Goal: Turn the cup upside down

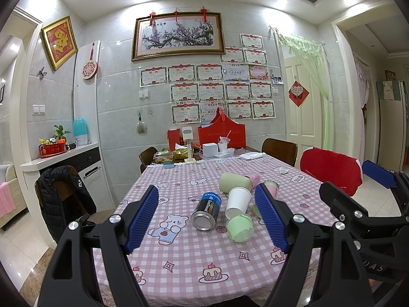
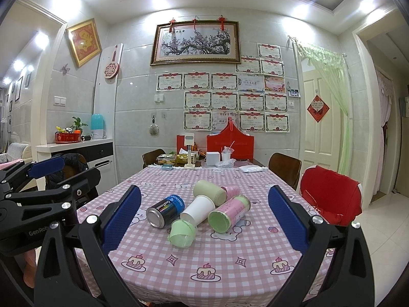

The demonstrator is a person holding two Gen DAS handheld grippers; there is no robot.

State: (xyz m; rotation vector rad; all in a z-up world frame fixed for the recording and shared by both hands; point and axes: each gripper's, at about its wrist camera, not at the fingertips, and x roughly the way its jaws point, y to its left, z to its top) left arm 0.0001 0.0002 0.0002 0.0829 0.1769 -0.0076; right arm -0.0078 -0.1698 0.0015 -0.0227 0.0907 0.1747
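Observation:
A white paper cup [image 1: 238, 202] [image 2: 198, 209] lies on its side on the pink checked tablecloth [image 1: 194, 263] [image 2: 204, 250], among other containers. A small light green cup [image 1: 240, 227] [image 2: 182, 232] lies on its side just in front of it. A blue and black can [image 1: 206, 211] [image 2: 165, 209] lies to the left. A pale green cup [image 1: 234, 182] [image 2: 209, 192] lies behind. A pink and green canister [image 2: 228, 213] lies to the right. My left gripper [image 1: 207, 217] is open above the near table, empty. My right gripper [image 2: 204, 220] is open, empty.
Wooden chairs stand at the table's far corners, one with a red cover [image 2: 329, 194] on the right. A chair with a black jacket [image 1: 64, 194] stands left. Boxes, a red bag [image 2: 230, 143] and food containers crowd the table's far end.

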